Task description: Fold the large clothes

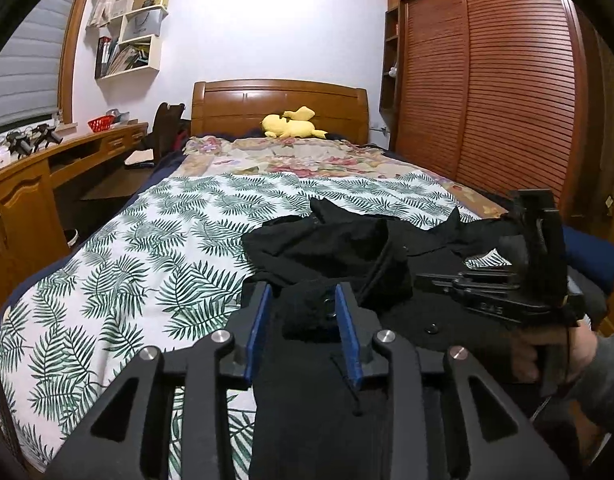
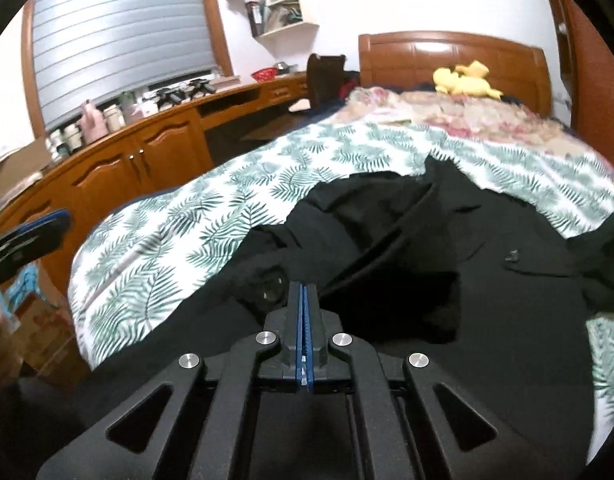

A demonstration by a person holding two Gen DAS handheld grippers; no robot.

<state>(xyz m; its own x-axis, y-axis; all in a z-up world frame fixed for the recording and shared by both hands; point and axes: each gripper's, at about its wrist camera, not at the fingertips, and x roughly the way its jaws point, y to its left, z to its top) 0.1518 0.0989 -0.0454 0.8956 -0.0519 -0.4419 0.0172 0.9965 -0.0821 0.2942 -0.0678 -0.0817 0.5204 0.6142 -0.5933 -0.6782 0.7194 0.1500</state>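
We judge the black coat (image 2: 447, 248) on the bed (image 1: 147, 240) heavy and limp, best taken at a hem; our left gripper (image 1: 303, 300) gapes around a fold, our right gripper (image 2: 303, 300) is closed, holding nothing we can see.

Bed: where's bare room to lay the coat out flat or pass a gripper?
Free: the leaf-print sheet left of the black coat, out to the bed edge by the desk, and the strip between coat and floral quilt. Crowded: the near right, where the coat bunches around the left gripper and right gripper.
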